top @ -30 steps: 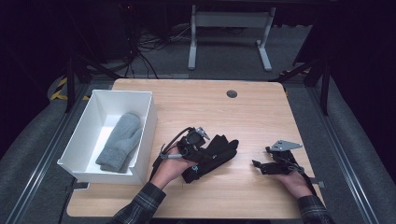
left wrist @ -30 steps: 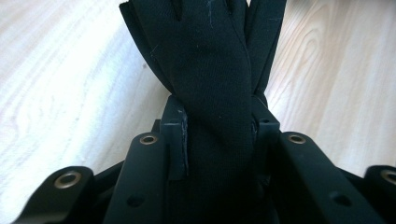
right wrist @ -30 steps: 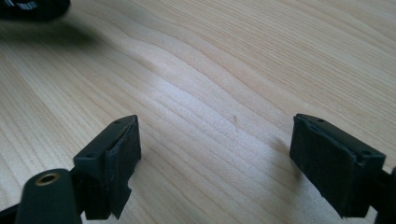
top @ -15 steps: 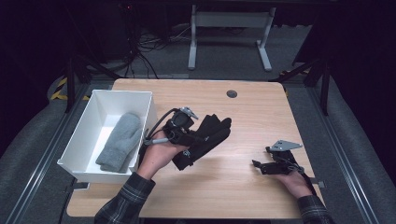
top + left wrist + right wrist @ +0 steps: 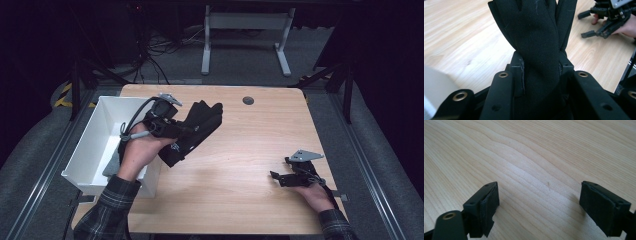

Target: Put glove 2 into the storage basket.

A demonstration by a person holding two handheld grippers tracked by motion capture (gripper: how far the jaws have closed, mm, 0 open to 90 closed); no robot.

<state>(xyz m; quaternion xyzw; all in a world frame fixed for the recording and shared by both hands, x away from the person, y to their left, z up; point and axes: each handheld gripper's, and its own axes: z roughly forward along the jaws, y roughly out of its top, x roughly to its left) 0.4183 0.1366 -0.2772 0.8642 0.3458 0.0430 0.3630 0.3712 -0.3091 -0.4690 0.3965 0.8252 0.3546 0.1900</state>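
Left tool (image 5: 187, 131) clamped on black glove (image 5: 200, 127), lifted just beside white bin (image 5: 92, 145): carry over rim, then release. Right tool (image 5: 280, 177) open on desk (image 5: 240, 165), well away.

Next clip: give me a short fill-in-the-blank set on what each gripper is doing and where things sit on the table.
1. The left gripper is shut on a black ____.
2. The right gripper rests low over the bare wooden table with its jaws ____.
3. The white bin stands at the table's ____ edge in the high view.
4. Inside the bin lies a ____ glove, partly hidden by the person's forearm.

Missing words: glove; open; left; grey
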